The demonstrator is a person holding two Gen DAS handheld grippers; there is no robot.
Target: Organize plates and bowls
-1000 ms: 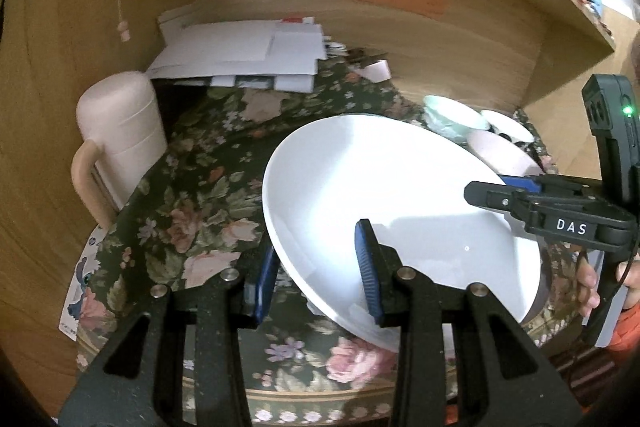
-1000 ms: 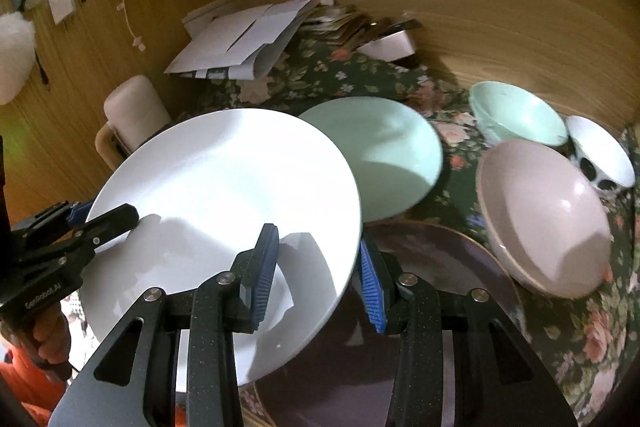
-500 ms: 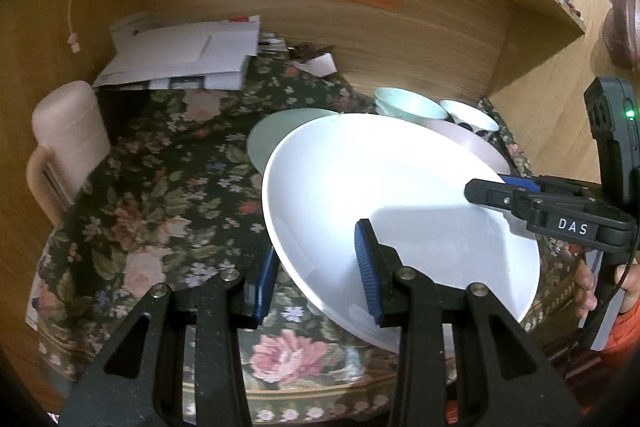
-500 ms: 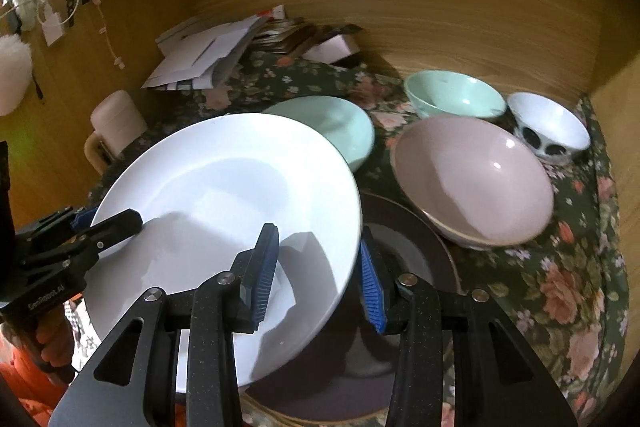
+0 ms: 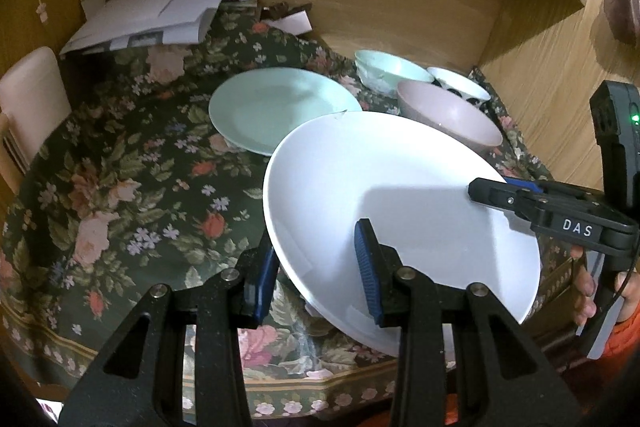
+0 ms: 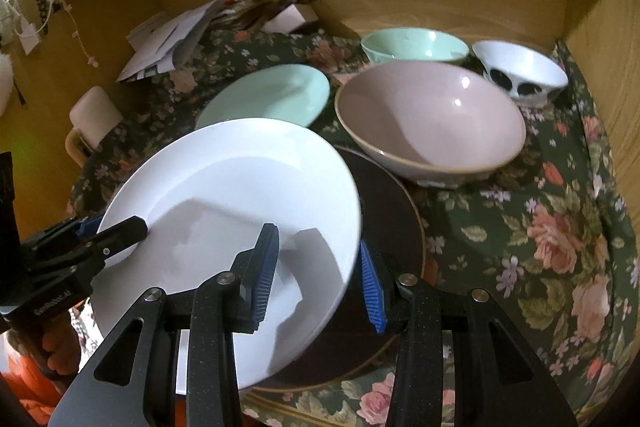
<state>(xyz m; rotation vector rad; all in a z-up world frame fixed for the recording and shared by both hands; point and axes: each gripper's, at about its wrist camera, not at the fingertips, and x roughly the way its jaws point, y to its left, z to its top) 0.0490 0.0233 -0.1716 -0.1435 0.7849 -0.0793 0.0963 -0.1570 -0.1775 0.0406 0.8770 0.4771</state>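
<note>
On the far left we see a cream mug (image 5: 28, 87) at the edge of the floral tablecloth (image 5: 120, 163), well apart from the crockery. Next comes our left gripper (image 5: 316, 267), its blue pads closed across the left rim of the white plate (image 5: 400, 207), one pad on the upper face and one underneath. The plate sits tilted in the air, above the dark plate (image 6: 394, 211) that lies on the cloth in front. Behind it rests the mint plate (image 6: 268, 99), flat on the cloth.

Our right gripper (image 6: 318, 275) clamps the opposite rim in the same way, so the white plate is carried between both tools. We judge it to be glazed ceramic: stiff, fairly heavy for a rim pinch, slick on the pads and quick to chip if it knocks another piece. Holding it at two opposite rim points seems right to us, since a single pinch would let it swing.

Further right stand the pink bowl (image 6: 432, 119), just beside the dark plate, then the mint bowl (image 6: 414, 45) and the black-spotted white bowl (image 6: 520, 71) near the wooden back wall. These look equally brittle; we would take each by its rim, pads inside and outside the wall.
</note>
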